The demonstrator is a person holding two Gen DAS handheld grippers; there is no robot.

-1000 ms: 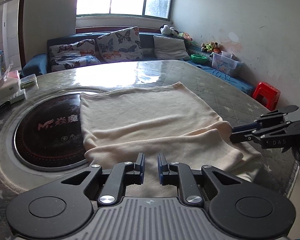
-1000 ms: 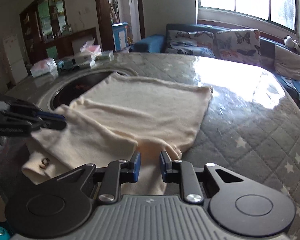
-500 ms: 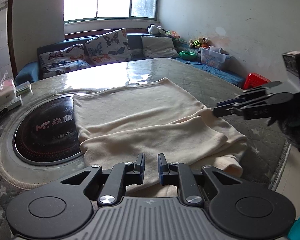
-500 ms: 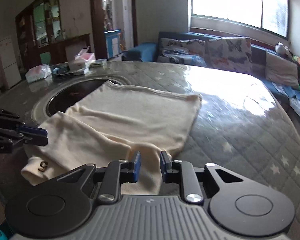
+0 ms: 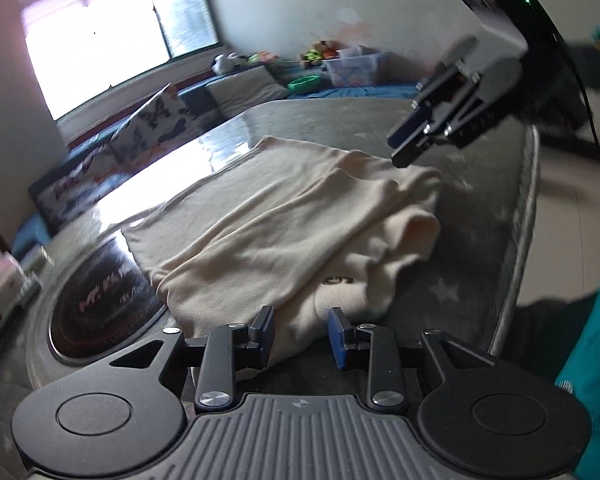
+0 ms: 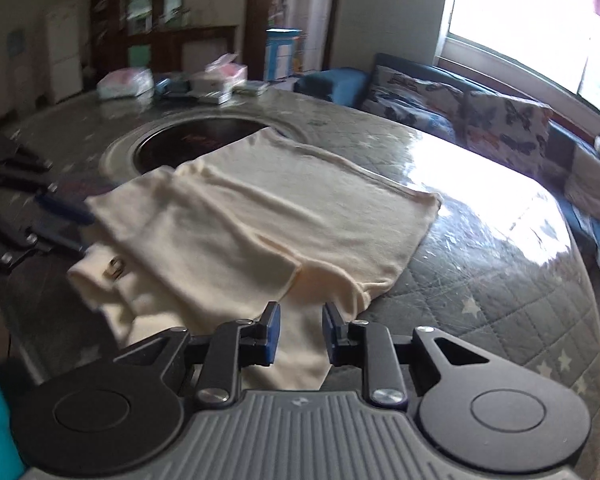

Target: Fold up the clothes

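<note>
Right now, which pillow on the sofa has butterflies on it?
The white pillow standing under the window has butterflies. The grey pillow further right along the sofa is plain.

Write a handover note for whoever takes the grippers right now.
Left gripper: jaws have just been opening; open now, garment edge loose between them, not pinched.
Right gripper: jaws have just been opening too; open, cloth below the gap, not held.
Garment: cream, on the table, far end lying over the round black inset.
Done: near part folded back over the body in layers, both grips let go.
Left: near end is bunched and uneven; probably square it up and make the remaining folds.
</note>
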